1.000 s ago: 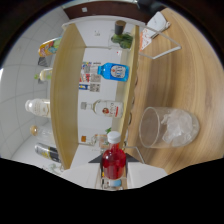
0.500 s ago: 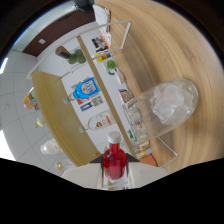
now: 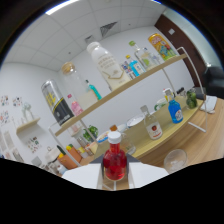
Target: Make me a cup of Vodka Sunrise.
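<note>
The tongs (image 3: 115, 176) held a small red bottle (image 3: 115, 162) with a white cap, clamped between both fingers at the six o'clock position of the gripper view, raised above the worktop (image 3: 170, 142) and standing roughly upright in the tilted scene. The liquid inside showed deep red through clear glass.

Beyond the bottle the wooden worktop ran from about seven o'clock up toward three o'clock. A clear glass (image 3: 175, 160) with ice sat on it near five o'clock, just beside the fingers. Farther along, at about three o'clock, stood a clear bottle with a red label (image 3: 152, 128), then a blue bottle (image 3: 174, 111) and a dark green jar (image 3: 191, 99). A white bowl (image 3: 135, 120) rested behind the clear bottle.

Above, a wooden wall shelf (image 3: 125, 90) slanted from nine o'clock toward two o'clock, carrying a dark can (image 3: 56, 102), a tall clear jar (image 3: 74, 82), a large white bottle (image 3: 106, 65) and a yellow packet (image 3: 161, 46). The wall (image 3: 130, 107) was white, and the ceiling (image 3: 55, 35) had pale panels with a vent near twelve o'clock.
</note>
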Action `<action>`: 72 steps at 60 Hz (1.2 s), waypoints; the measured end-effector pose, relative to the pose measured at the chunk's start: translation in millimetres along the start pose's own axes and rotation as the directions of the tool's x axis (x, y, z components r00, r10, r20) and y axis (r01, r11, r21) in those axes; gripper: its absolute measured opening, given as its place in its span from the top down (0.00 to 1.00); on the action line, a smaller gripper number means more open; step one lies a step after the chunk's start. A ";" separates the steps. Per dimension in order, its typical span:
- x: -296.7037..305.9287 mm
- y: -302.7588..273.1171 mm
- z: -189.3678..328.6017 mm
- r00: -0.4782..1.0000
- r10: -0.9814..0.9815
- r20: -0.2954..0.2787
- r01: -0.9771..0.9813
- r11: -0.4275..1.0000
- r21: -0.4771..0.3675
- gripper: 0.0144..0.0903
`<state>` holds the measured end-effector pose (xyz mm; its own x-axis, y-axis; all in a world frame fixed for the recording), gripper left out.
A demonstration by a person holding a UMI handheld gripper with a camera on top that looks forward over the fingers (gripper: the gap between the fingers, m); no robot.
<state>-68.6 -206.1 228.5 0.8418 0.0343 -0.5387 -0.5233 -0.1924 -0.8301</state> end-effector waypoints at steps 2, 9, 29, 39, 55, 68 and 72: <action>0.2 14.4 4.5 0.997 -0.074 -0.011 0.073 0.997 -0.023 0.74; 6.9 69.9 20.6 0.949 -0.311 -0.046 0.305 0.946 -0.109 0.74; 26.3 188.7 43.1 0.865 -0.501 -0.007 0.469 0.815 -0.339 0.74; 29.7 210.0 48.5 0.861 -0.509 -0.005 0.470 0.798 -0.379 0.74; 35.2 216.2 49.0 0.854 -0.520 -0.011 0.474 0.788 -0.392 0.73; 34.8 221.5 40.9 0.859 -0.512 -0.007 0.464 0.784 -0.413 0.69; 36.5 223.0 37.4 0.858 -0.513 -0.001 0.465 0.778 -0.423 0.58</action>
<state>-159.5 -211.1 18.4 0.9912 0.1277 -0.0359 0.0404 -0.5486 -0.8351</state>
